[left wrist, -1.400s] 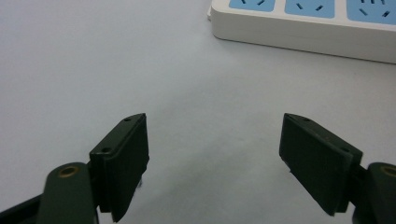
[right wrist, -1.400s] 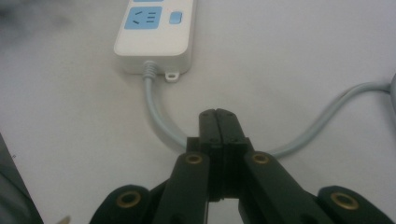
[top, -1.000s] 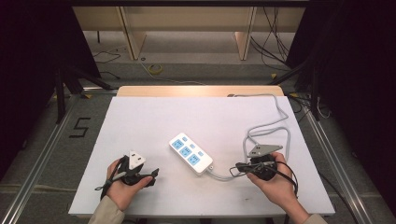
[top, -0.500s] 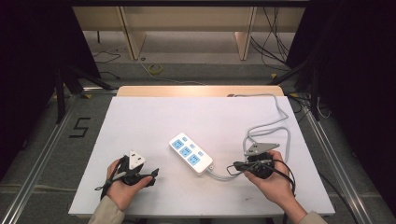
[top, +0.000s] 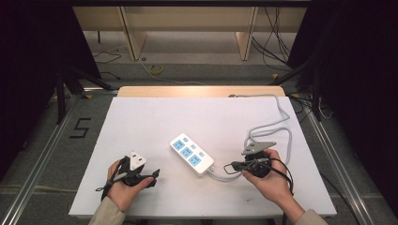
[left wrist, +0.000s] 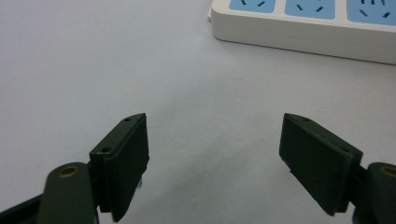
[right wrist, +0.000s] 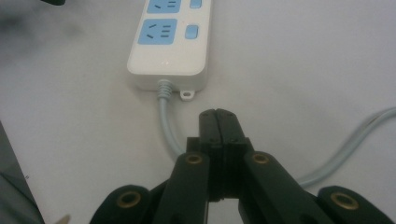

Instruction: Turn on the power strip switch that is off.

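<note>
Power strip (top: 191,154) lay mid-table (top: 141,117), its cord (top: 281,126) looping off to right of it. Left claw (left wrist: 212,163) stood wide, nothing between jaws, low near strip's long side. Right claw (right wrist: 217,122) pressed fully together, holding nothing, tip just beside cord where it left strip's end. Judged: strip a rigid plastic shell, light, smooth, likely to slide on table; best gripped across narrow body. Cord soft, springy; would drag on strip.

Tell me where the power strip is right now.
In the high view, the power strip lies diagonally mid-table, between the left gripper and right gripper, its cable trailing right.
</note>
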The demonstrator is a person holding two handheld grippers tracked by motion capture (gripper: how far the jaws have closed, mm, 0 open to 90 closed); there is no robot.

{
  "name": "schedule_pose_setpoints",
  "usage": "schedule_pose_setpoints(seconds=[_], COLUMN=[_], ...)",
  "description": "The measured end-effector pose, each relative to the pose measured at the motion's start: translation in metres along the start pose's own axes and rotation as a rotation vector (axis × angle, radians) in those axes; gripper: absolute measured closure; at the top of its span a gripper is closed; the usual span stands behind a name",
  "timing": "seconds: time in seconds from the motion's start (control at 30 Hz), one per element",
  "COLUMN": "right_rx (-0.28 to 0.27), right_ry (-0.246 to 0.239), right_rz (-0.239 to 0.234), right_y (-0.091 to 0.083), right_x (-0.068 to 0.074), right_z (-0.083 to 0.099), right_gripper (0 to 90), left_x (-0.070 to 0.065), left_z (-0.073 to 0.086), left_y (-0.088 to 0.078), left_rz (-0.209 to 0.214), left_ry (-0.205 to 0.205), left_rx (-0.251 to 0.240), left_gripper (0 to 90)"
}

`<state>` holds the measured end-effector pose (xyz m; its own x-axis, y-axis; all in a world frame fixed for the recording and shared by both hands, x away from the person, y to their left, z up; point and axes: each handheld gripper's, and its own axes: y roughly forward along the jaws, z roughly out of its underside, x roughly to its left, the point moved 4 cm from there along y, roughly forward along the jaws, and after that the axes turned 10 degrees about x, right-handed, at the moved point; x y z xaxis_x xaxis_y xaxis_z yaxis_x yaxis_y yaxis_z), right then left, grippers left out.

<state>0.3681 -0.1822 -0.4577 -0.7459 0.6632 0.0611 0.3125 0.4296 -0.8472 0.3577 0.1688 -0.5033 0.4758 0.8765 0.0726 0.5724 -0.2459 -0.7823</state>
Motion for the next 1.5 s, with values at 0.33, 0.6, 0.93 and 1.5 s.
schedule_pose_setpoints(seconds=[0.33, 0.6, 0.93, 1.5], right_rx=[0.010, 0.017, 0.028, 0.042], right_ry=[-0.005, -0.002, -0.008, -0.017], right_rz=[-0.009, -0.020, -0.026, -0.039], right_y=[0.003, 0.005, 0.008, 0.012], right_x=[0.002, 0.004, 0.006, 0.011], right_z=[-0.005, -0.010, -0.015, -0.025], right_gripper=[90.0, 90.0, 90.0, 90.0], left_x=[0.000, 0.000, 0.000, -0.001], left_z=[0.000, 0.000, 0.000, -0.001], left_y=[0.000, 0.000, 0.000, 0.000], left_rz=[0.000, -0.002, -0.001, -0.002], left_ry=[0.000, -0.001, 0.000, -0.001], left_rx=[-0.001, -0.003, -0.004, -0.006], left_gripper=[23.9, 23.8, 23.9, 23.9])
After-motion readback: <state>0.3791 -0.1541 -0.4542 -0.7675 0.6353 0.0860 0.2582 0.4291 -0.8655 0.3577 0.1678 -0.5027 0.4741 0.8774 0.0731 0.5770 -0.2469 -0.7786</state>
